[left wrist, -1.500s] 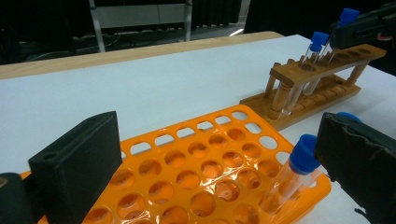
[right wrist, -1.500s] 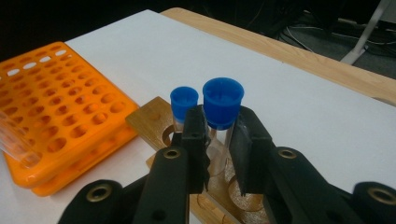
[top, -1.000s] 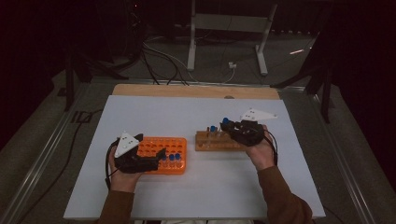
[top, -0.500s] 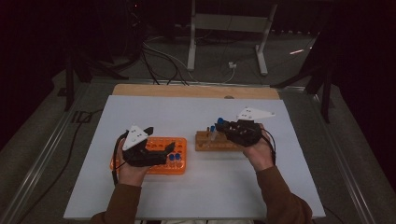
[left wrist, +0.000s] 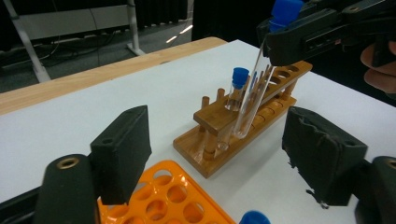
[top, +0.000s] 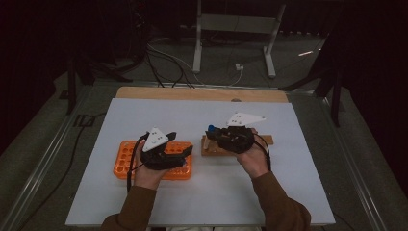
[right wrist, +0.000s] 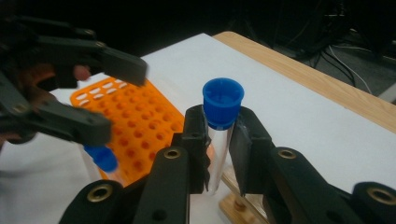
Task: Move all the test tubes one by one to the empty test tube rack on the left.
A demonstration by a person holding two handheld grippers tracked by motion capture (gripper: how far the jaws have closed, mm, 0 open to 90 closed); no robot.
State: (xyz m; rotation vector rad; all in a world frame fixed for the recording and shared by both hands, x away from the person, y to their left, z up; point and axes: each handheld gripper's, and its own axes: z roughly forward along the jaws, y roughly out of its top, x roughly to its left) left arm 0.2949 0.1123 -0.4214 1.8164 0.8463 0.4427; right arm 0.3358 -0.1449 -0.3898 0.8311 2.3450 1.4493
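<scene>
High view, with both gripper views. The right gripper [right wrist: 218,154] clamps a clear test tube [right wrist: 217,154] just under its blue cap [right wrist: 223,101]; seen from the left gripper view, the tube [left wrist: 250,100] hangs tilted, its lower end at or just above the holes of the wooden rack [left wrist: 243,126], where a second capped tube [left wrist: 236,91] stands. Compared with the earlier frames, the right hand [top: 252,161] has drawn slightly toward the orange rack [top: 126,159], carrying the tube. The left gripper [left wrist: 217,158] has swung from over the orange rack to face the wooden rack; its jaws have just been closing yet remain apart, with nothing between them. Judged from this, the tube is in transfer between racks, and the left gripper may be readying to receive it or steady the rack
</scene>
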